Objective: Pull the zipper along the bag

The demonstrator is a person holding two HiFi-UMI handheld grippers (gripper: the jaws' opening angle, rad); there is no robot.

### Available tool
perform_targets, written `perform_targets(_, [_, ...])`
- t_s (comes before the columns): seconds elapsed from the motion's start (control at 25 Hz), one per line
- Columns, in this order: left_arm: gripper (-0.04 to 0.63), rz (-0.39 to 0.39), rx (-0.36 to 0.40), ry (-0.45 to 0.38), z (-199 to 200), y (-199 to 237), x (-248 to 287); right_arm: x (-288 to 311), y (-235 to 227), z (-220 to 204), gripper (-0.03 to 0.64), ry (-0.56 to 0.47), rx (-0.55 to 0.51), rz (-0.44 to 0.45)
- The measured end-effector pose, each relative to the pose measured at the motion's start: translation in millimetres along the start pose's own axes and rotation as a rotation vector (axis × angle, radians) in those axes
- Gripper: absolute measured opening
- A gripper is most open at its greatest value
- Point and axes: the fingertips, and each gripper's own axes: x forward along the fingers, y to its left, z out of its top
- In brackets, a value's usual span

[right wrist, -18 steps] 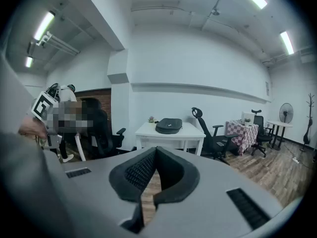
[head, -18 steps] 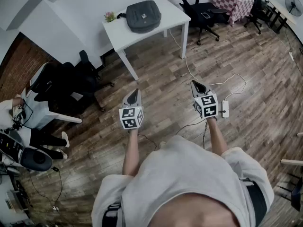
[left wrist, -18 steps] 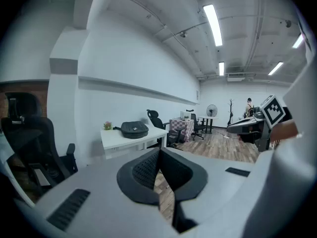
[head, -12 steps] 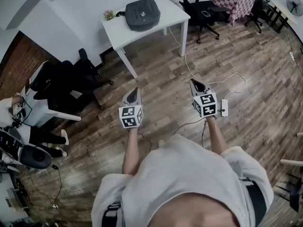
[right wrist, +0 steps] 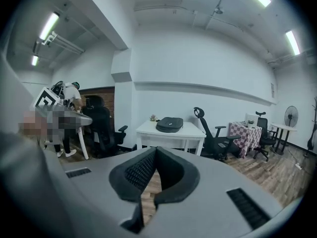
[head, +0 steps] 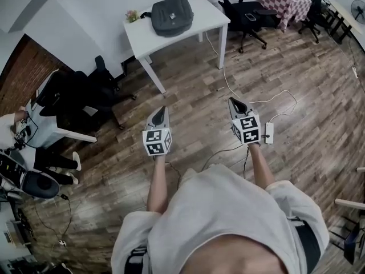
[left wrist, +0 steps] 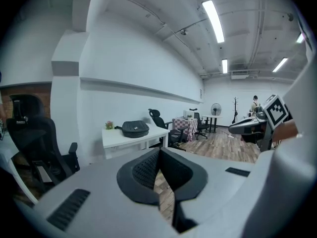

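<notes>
A dark grey bag (head: pixel 172 16) lies flat on a white table (head: pixel 202 23) across the room; it also shows as the bag (left wrist: pixel 135 128) in the left gripper view and the bag (right wrist: pixel 169 124) in the right gripper view. I hold my left gripper (head: pixel 161 112) and right gripper (head: pixel 236 103) side by side at waist height over the wooden floor, far short of the table. Both are shut with nothing between the jaws: the left gripper (left wrist: pixel 158 155) and right gripper (right wrist: pixel 155 153) show their pads meeting.
Black office chairs (head: pixel 242 7) stand right of the table and another chair (head: pixel 105 81) to its left. A white cable and power strip (head: pixel 269 132) lie on the floor by my right side. A person (head: pixel 40 158) sits at a desk at far left. A small plant (head: pixel 133 17) sits on the table corner.
The view has shifted slightly; both grippers stay shut and held in the same pose, the table appearing a little nearer the frame top.
</notes>
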Motion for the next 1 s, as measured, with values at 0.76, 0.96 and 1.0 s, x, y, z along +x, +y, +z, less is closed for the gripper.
perform_targets(0.76, [0.026,-0.034,-0.012,0.021,9.5,45.8,129.2,119.8,-50.9,7.3,0.014,0.027,0.014,-0.020])
perform_targets(0.96, [0.026,-0.061,-0.003,0.016,34.4,82.3,191.5,181.7,-72.3,30.5,0.014,0.025,0.035,-0.049])
perform_targets(1.0, [0.026,-0.067,0.000,0.015,39.7,92.0,203.6,195.6,-74.4,37.2,0.014,0.024,0.036,-0.052])
